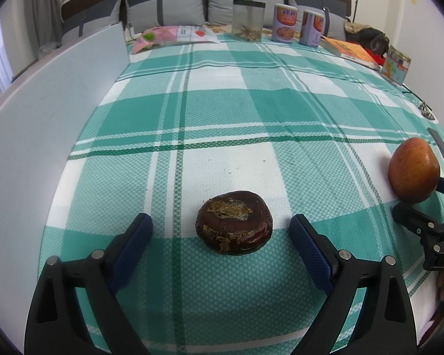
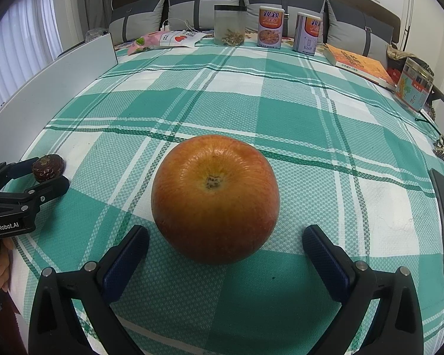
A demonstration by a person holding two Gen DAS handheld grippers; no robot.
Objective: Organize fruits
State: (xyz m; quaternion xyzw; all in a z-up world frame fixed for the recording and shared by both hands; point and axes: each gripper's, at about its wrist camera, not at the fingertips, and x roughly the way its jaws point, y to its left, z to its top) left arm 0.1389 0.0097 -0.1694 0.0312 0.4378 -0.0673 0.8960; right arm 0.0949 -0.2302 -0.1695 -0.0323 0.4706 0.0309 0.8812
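We are holding left gripper [image 1: 221, 227] spread wide, dark brown fruit [image 1: 233, 226] sitting between its blue pads [image 1: 133, 245], untouched, on green checked cloth [image 1: 251, 112]. We are holding right gripper [image 2: 225, 238] equally wide, apple [image 2: 215, 198] lying between fingertips, stem end facing camera, pads clear of skin. Fruits are resting well apart.

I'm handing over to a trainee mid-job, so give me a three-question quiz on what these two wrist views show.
1. True or false: the left hand-held gripper is shut on the dark brown fruit.
2. Which fruit lies before the right hand-held gripper? A) apple B) banana C) grapes
3. Fill in: both fruits rest on a green and white ____ cloth.

Key: 1 false, its jaws stand apart; 2 A; 3 checked.
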